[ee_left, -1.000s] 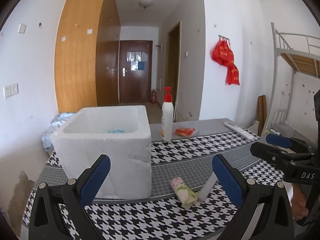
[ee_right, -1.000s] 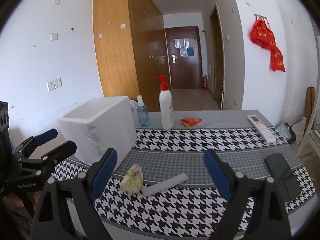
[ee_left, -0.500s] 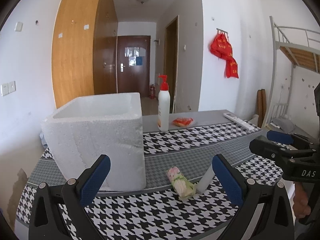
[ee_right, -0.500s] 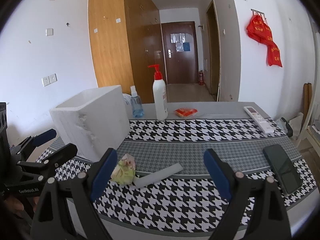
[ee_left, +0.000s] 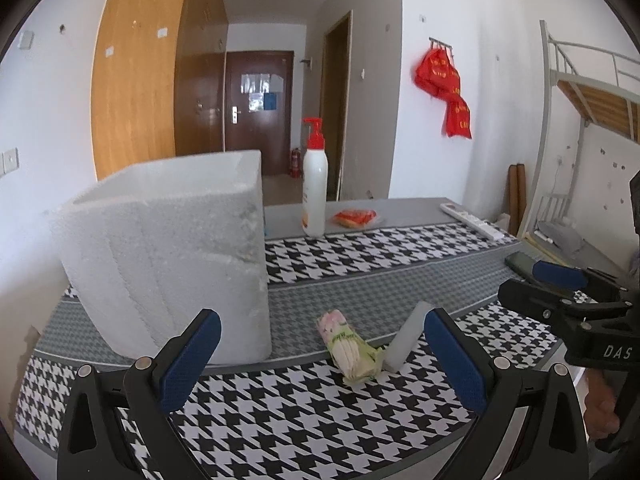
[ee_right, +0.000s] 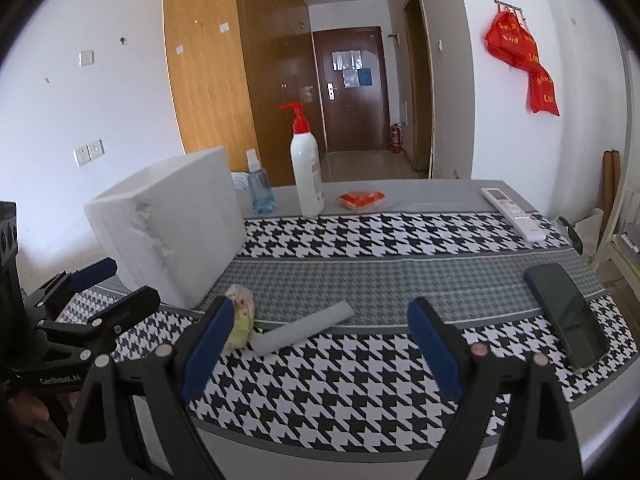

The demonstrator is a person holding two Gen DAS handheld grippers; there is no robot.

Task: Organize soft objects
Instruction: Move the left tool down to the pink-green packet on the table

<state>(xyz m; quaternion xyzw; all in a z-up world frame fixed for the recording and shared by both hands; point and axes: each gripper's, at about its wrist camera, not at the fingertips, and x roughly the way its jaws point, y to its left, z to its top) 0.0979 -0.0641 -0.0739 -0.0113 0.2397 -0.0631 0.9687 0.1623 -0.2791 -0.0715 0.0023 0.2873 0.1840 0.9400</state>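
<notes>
A small green and pink tissue pack (ee_left: 352, 350) (ee_right: 241, 316) lies on the houndstooth tablecloth, touching a white foam tube (ee_left: 406, 336) (ee_right: 304, 327). Left of them stands a white foam box (ee_left: 172, 256) (ee_right: 168, 224). My left gripper (ee_left: 320, 356) hovers open near the table's front edge, the pack just beyond its fingers. Over to the right, my right gripper (ee_right: 320, 344) also stands open, with the tube ahead of it and nothing held. Each gripper shows at the edge of the other's view.
A white pump bottle (ee_left: 315, 184) with a red top, a blue spray bottle (ee_right: 259, 190) and an orange packet (ee_left: 356, 217) sit at the back. A remote (ee_right: 512, 212) and a dark phone (ee_right: 568, 312) lie on the right. A bunk bed frame (ee_left: 580, 88) stands far right.
Both grippers have sunk toward the table, so the foam box now rises higher in view and its inside is hidden. The objects have not moved.
</notes>
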